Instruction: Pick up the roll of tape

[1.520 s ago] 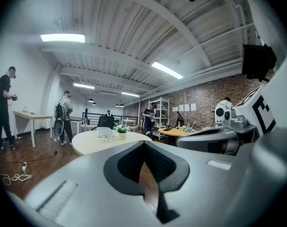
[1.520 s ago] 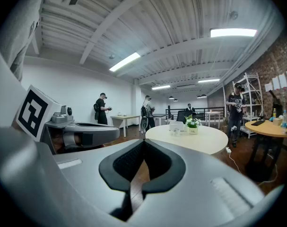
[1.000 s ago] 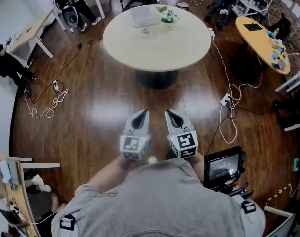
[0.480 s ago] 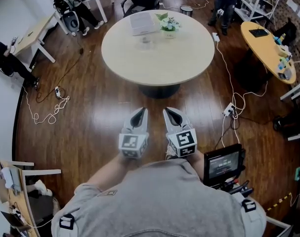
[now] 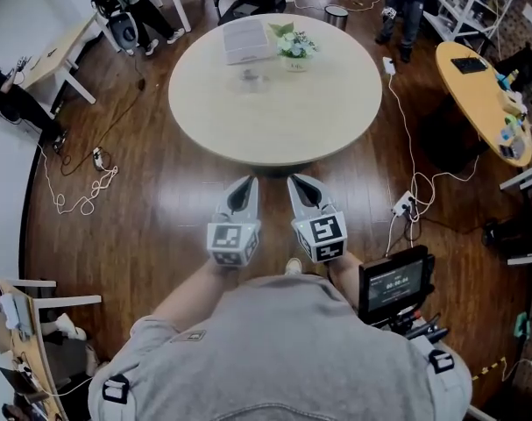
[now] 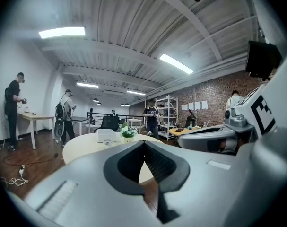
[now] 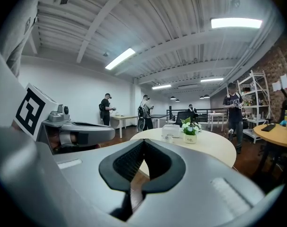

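**Tape across the table, both grippers closed and empty**

The round table [image 5: 336, 121] fills twelve o'clock ahead of us, its near edge just beyond the gripper tips in the head view. Our left gripper [image 5: 246, 185] and right gripper [image 5: 298, 184] sit side by side, pointing at the table. Each has its jaws brought together with nothing between them. On the tabletop a white box [image 5: 245, 40] lies at eleven o'clock from the centre, and a pot of flowers [image 5: 294, 44] sits at about one o'clock. At six o'clock of the box, near it but apart, is a small pale ring that we take for the roll of tape [image 5: 251, 76], though it is too small to be sure.

We judge the step in hand to be the approach, with the tape well out of reach. To do it well, we would come to the table edge at the tape's six o'clock and part one gripper's jaws before lowering them. We would then close in from the near side, so box and flowers are not nudged.
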